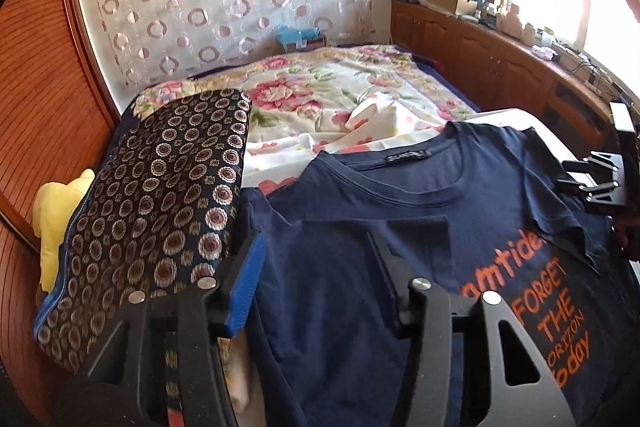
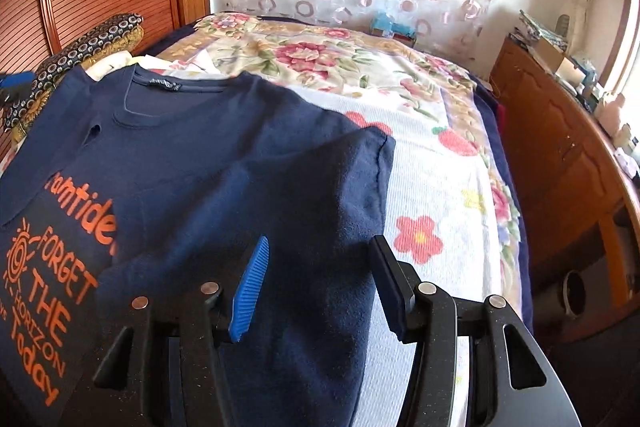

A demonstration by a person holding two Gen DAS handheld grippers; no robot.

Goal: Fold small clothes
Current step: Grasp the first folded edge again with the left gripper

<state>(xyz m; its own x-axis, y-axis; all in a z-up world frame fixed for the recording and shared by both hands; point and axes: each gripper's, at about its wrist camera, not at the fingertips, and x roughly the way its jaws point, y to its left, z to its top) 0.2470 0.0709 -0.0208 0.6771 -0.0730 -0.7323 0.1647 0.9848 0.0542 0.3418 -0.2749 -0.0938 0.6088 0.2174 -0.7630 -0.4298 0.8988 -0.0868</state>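
a navy blue cotton t-shirt with orange printed lettering (image 1: 400, 227) lies face up on the bed with the floral cover (image 1: 320, 87), near its near edge, neckline toward the far wall; its sleeve on the right side (image 2: 304, 187) is already turned in over the chest, partly hiding the print; so the step in hand looks like the sideways folds, one side done and the other not yet.

the left gripper (image 1: 320, 267) hovers just above the shirt's left shoulder area, jaws partly spread, nothing pinched; beside it, toward the bed's left edge, sits a dark patterned cushion with round medallions (image 1: 160, 207); the right gripper (image 2: 320, 267) hangs over the folded-in sleeve, jaws likewise half spread, the cloth beneath them but not gripped, as far as i can tell.

next, i judge, the left side wants pinching at the sleeve or shoulder seam and carrying across to match; the grip should take one layer only, clear of the cushion.
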